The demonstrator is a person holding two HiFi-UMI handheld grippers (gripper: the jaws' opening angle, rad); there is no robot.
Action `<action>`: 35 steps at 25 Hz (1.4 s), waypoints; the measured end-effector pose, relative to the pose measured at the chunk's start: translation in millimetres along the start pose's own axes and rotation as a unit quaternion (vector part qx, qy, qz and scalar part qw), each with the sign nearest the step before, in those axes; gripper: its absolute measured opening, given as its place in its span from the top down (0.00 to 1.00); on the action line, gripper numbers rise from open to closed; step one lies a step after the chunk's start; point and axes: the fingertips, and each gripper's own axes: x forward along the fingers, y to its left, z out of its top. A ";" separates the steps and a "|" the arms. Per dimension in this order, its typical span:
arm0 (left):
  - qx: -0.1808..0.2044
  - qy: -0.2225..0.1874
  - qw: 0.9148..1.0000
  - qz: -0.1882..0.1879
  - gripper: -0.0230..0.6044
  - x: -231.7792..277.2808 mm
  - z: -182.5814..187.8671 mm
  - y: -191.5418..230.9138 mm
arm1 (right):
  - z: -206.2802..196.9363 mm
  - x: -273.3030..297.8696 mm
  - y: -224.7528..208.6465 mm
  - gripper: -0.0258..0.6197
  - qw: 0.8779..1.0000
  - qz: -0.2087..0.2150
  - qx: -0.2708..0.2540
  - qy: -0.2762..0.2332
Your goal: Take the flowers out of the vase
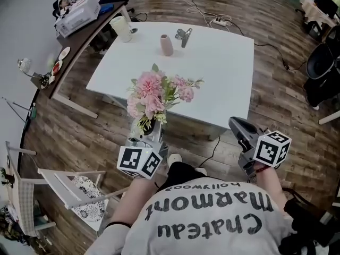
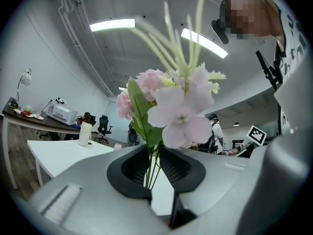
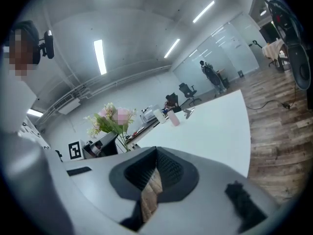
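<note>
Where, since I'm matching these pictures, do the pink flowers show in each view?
Head view: flowers at centre, over the white table's near edge.
Left gripper view: centre, stems in the left gripper.
Right gripper view: small, left of centre.
Shared landmark: the white table.

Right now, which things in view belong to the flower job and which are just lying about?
Job: bunch of pink flowers with green stems, clamped in the left gripper; small pale-pink vase on the white table.
Lying about: cream cup; grey metal clip.
</note>
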 end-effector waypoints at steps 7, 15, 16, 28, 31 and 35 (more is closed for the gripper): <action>-0.021 0.030 0.999 -0.012 0.86 -19.6 -17.1 3.4 | -11.4 6.6 14.8 0.94 1.000 -0.013 0.004 0.012; -0.022 0.056 0.997 -0.050 0.86 -43.6 -14.0 17.6 | -6.6 21.8 36.1 0.94 0.999 -0.043 0.000 -0.023; -0.021 0.057 0.997 -0.055 0.86 -47.2 -12.2 20.7 | -6.9 23.1 39.6 0.94 0.998 -0.051 -0.001 -0.029; -0.028 0.048 0.995 -0.081 0.86 -60.5 3.4 58.0 | -7.2 34.1 77.7 0.94 0.995 -0.085 -0.002 -0.058; -0.027 0.048 0.995 -0.084 0.86 -58.7 6.4 61.8 | -7.3 35.8 83.6 0.94 0.995 -0.084 -0.005 -0.059; -0.028 0.042 0.995 -0.084 0.86 -61.1 12.1 67.5 | -7.3 38.2 88.6 0.94 0.994 -0.092 -0.010 -0.061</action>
